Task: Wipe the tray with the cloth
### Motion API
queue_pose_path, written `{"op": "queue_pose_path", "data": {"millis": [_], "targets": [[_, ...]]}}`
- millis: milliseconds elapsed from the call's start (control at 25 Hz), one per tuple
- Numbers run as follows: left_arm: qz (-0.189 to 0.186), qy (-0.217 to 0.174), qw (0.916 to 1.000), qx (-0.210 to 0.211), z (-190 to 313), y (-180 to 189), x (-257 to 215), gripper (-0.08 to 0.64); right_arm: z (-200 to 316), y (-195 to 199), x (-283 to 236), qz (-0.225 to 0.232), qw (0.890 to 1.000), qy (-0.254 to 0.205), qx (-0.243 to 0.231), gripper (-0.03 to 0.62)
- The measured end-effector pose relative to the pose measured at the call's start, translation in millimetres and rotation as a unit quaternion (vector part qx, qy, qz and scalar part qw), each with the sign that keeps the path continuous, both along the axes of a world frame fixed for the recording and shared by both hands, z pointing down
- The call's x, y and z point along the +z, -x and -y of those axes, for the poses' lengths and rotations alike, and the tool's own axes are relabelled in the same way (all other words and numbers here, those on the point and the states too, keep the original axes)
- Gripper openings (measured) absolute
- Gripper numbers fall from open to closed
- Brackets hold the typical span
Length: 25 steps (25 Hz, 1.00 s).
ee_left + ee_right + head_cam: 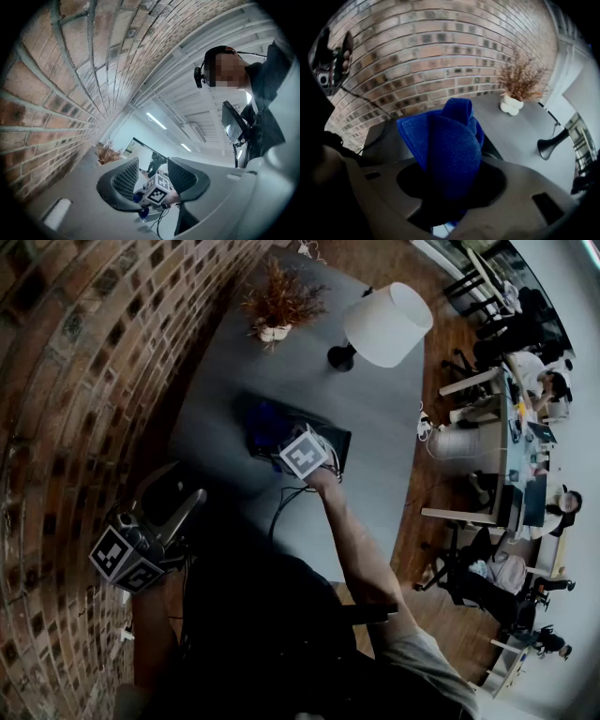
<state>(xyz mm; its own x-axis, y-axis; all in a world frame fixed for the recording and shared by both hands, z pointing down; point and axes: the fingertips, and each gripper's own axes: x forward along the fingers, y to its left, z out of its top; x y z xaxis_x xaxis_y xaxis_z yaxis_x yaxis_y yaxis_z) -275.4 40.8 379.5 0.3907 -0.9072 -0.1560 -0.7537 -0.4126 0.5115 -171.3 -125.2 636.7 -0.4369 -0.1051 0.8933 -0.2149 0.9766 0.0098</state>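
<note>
The right gripper [284, 444] holds the cloth [265, 426] over the tray [339, 441]; the left gripper [184, 507] hangs beside the wall [84, 362].

Brick wall [56, 381] runs close along your left. Grey table [384, 446] lies ahead of you. At its far end stands a dried plant [278, 301] in a white pot, with a lamp [387, 324] beside it, white shade and dark base. Wood floor [394, 263] to your right, with desks [511, 418] and chairs beyond. Strip lights [155, 120] glow on a pale ceiling.
</note>
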Motion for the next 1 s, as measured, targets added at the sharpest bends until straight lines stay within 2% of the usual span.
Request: {"op": "queue_pose_path", "data": {"millis": [160,240,360,440,520,640,680,760,840,920,1000], "targets": [[0.000,0.010,0.9999,0.000,-3.5,-5.7,6.5,0.186,-51.9,-32.0,8.8,-0.076,0.992,-0.021,-0.103,0.190],[-0.001,0.011,0.9999,0.002,-2.6,-7.1,6.7,0.186,-55.4,-43.0,6.0,-0.097,0.989,-0.024,-0.110,0.190],[-0.004,0.012,0.9999,0.004,-1.6,-8.5,6.8,0.186,-33.4,-23.3,-3.5,-0.020,0.999,-0.030,-0.034,0.190],[-0.003,0.013,0.9999,0.006,-0.5,-11.3,6.5,0.185,-21.7,-31.0,3.1,-0.021,0.999,-0.039,-0.005,0.190],[-0.001,0.014,0.9999,0.009,1.3,-12.6,6.0,0.184,-3.9,-73.5,9.8,-0.054,0.996,-0.037,0.055,0.192],[-0.004,0.016,0.9998,0.008,1.7,-7.0,7.1,0.186,25.8,-157.7,10.2,-0.089,0.976,-0.014,0.196,0.192],[-0.007,0.017,0.9998,0.008,1.6,-4.8,7.5,0.185,33.2,-169.5,5.8,-0.084,0.971,-0.015,0.222,0.192],[-0.013,0.020,0.9997,0.009,0.6,-3.1,7.7,0.184,41.0,-151.5,-8.1,-0.046,0.974,-0.026,0.219,0.190],[-0.014,0.022,0.9996,0.014,-0.5,-5.5,7.6,0.184,39.0,-88.0,-22.5,0.019,0.984,-0.028,0.173,0.190],[-0.010,0.020,0.9995,0.024,1.7,-9.8,7.8,0.184,39.2,-19.2,-25.5,0.066,0.989,-0.025,0.130,0.190],[-0.005,0.017,0.9993,0.033,6.3,-14.7,6.4,0.184,49.1,9.7,-7.6,0.047,0.992,-0.025,0.112,0.190]]}}
